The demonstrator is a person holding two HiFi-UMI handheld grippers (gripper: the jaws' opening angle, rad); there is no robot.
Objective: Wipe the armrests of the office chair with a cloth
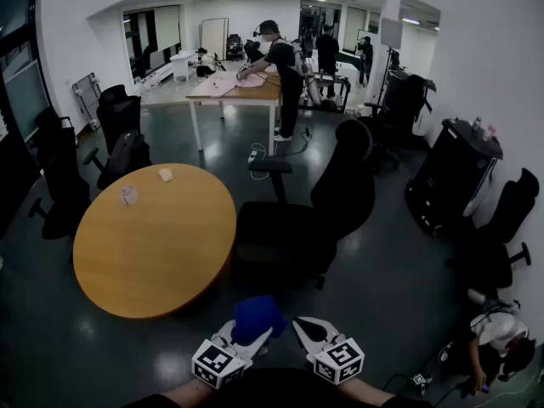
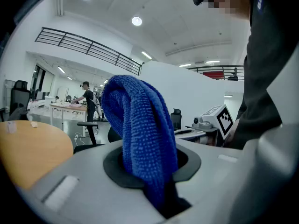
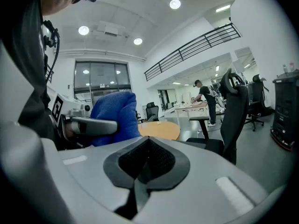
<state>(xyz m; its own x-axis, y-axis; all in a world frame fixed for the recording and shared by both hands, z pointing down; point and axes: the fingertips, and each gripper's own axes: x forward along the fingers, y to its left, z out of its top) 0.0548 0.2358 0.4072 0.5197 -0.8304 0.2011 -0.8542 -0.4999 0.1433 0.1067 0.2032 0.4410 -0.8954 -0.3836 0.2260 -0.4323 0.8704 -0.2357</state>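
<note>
Left claw pinches a blue cloth, held low in front of me. I see the fabric bunched and folded over itself, rising in a soft hump above the jaws, its surface nubby with tiny loops. My right claw is pressed together on nothing, just beside it. Ahead stands the black office chair, tall-backed, with a flat armrest on a post, next to a round, smooth wooden table.

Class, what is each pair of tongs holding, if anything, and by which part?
The left tongs are shut on the blue cloth, gripping its lower end while the rest bunches above. The right tongs are shut on nothing.
</note>
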